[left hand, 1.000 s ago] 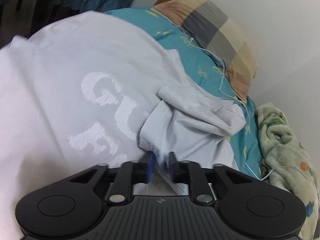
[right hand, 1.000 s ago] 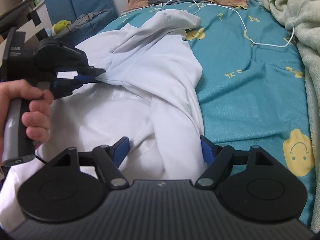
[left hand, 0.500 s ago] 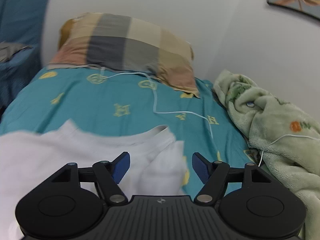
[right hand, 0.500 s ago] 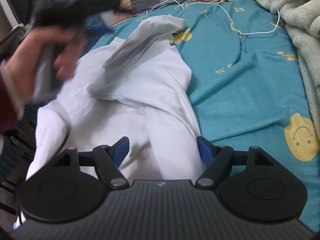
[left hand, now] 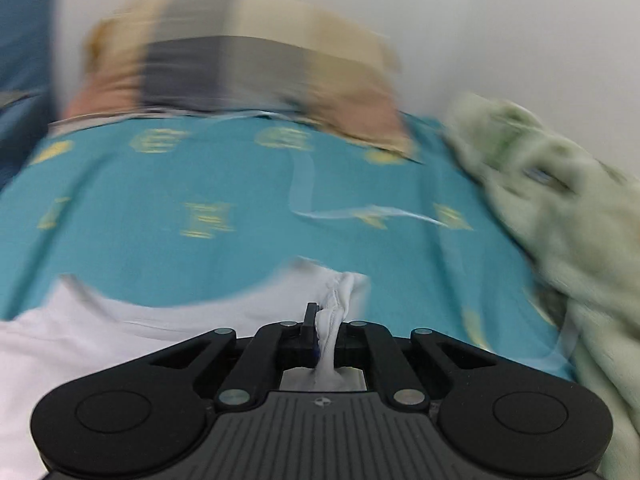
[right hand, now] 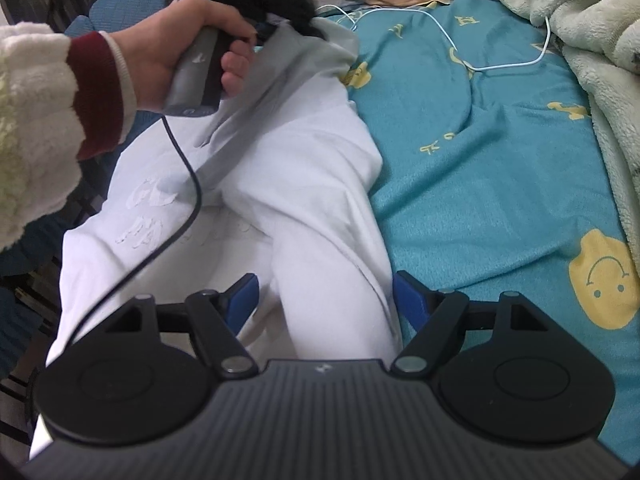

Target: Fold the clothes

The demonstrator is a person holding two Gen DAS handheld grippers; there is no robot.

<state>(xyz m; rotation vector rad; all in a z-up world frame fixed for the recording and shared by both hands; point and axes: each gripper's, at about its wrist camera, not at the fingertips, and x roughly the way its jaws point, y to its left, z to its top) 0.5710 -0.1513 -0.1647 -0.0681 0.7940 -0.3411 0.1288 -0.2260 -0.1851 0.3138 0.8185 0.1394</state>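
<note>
The left gripper [left hand: 325, 330] has clamped down again, and this time there is a bunched fold of the white shirt [left hand: 132, 320] pinched between its jaws, right at the neckline edge. A second ago it held a different fold, lower on the shirt; half a second ago its jaws stood wide over the collar. Its own view is smeared with motion blur: teal bedsheet [left hand: 200, 184] ahead of the fingers, a checked pillow [left hand: 240, 68] beyond that, a green fleece blanket [left hand: 560, 208] off to its right.

From the right wrist view, the left hand [right hand: 188, 52] now sits far ahead and to the left of the right gripper [right hand: 324, 300], up by the collar end, where a second ago it was lower and closer. The right gripper has barely shifted: jaws spread wide, blue pads either side of a ridge of shirt fabric, not pressing on it. A black cable [right hand: 188, 200] trails across the shirt.

Raised white lettering shows on the shirt ahead-left of the right gripper; "GU" is about all that can be read. A white charging cable [right hand: 460, 40] lies on the sheet further ahead.
</note>
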